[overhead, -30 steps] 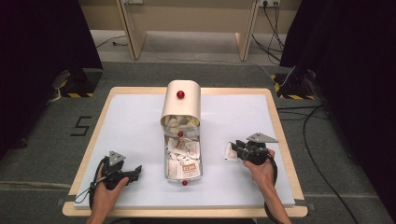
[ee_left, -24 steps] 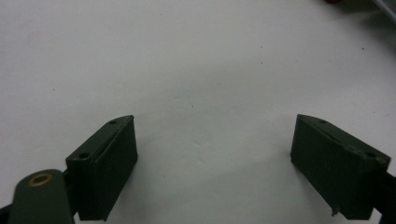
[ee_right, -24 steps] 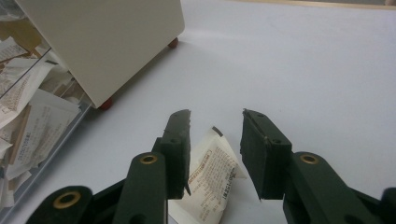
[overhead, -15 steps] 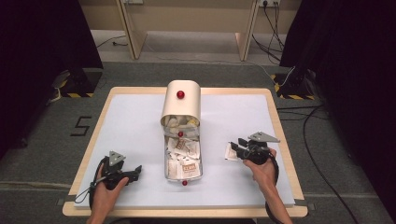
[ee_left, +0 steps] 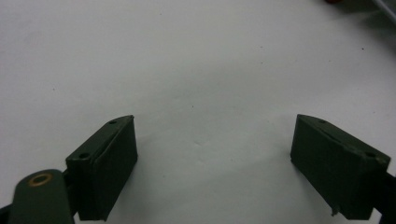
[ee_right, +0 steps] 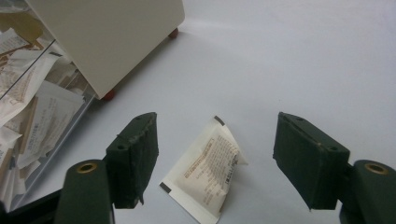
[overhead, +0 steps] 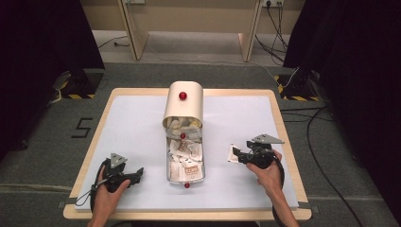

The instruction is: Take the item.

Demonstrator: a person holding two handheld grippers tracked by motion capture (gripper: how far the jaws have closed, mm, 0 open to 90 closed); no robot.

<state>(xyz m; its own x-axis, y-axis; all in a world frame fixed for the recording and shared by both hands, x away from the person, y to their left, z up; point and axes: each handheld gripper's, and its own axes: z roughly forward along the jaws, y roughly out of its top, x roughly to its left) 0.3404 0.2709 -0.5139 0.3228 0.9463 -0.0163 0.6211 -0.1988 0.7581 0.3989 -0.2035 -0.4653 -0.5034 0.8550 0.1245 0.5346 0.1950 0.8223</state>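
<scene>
Sachet (ee_right: pixel 208 169) — flat on counter (overhead: pixel 142 123), right of open drawer box (overhead: pixel 183 109), between spread jaws of right hand-held gripper (ee_right: pixel 215 163), long axis approx. along jaws; left hand-held gripper (ee_left: pixel 215 163) — also spread, empty, farther off.

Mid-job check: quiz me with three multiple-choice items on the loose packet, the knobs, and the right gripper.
1. Where does the loose packet lie?
A. on the table between the right gripper's jaws
B. inside the drawer
C. beside the left gripper

2. What colour are the knobs on the cream box and its drawer?
A. blue
B. red
C. green

3. How do the right gripper jaws stand?
A. shut on the packet
B. shut on nothing
C. open

Answers: 1 A, the right gripper view shows it flat on the table between the jaws. 2 B, both show red. 3 C, wide apart around the packet.
</scene>
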